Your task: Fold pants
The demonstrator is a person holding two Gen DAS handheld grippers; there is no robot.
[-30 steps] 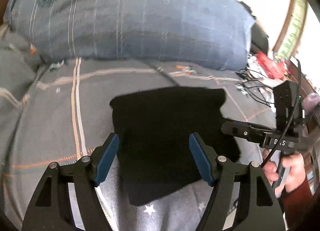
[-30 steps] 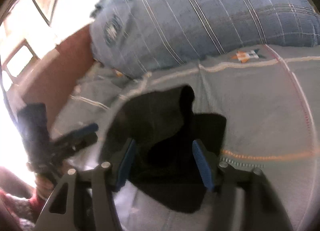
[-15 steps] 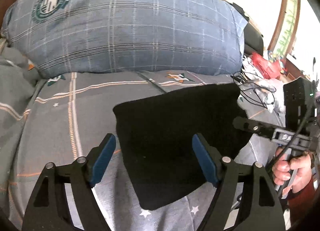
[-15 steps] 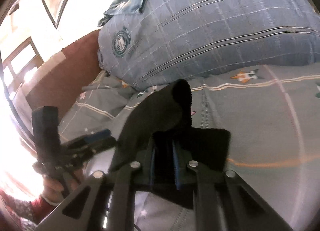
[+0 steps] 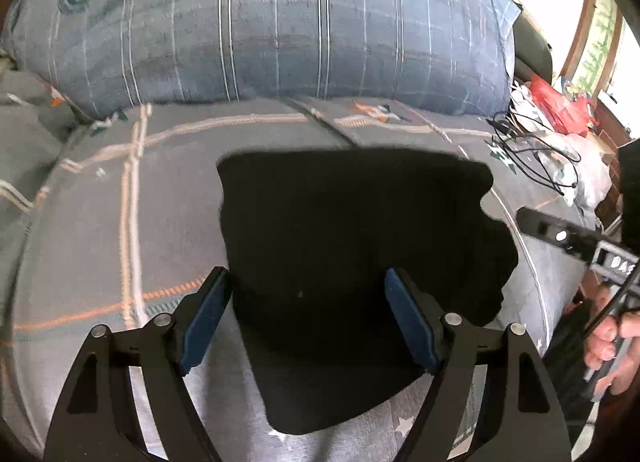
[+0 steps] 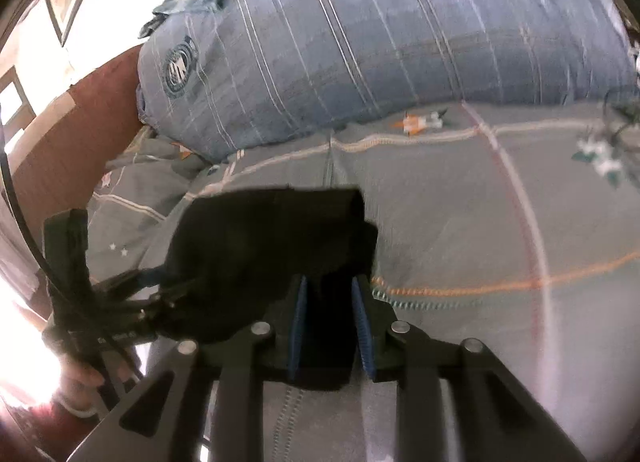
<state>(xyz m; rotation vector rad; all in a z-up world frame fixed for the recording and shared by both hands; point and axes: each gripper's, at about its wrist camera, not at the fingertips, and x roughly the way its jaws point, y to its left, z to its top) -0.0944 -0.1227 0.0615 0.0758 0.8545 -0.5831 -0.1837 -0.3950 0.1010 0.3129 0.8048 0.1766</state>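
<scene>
The black pants [image 5: 352,262] lie folded on the grey bed cover [image 5: 100,246] below a blue pillow [image 5: 280,22] whose round badge is too blurred to read. The left gripper [image 5: 308,322] hovers above them, jaws spread wide and holding nothing. The right gripper [image 6: 330,326] has jaws nearly closed, pinching the pants' near edge; only the left view shows its body, cut off, with partial lettering.

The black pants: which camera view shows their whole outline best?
The left wrist view. There the black pants lie spread on the bed cover, all edges visible, between the open fingers of the left gripper. The right wrist view is blurred, and the right gripper hides their near edge.
</scene>
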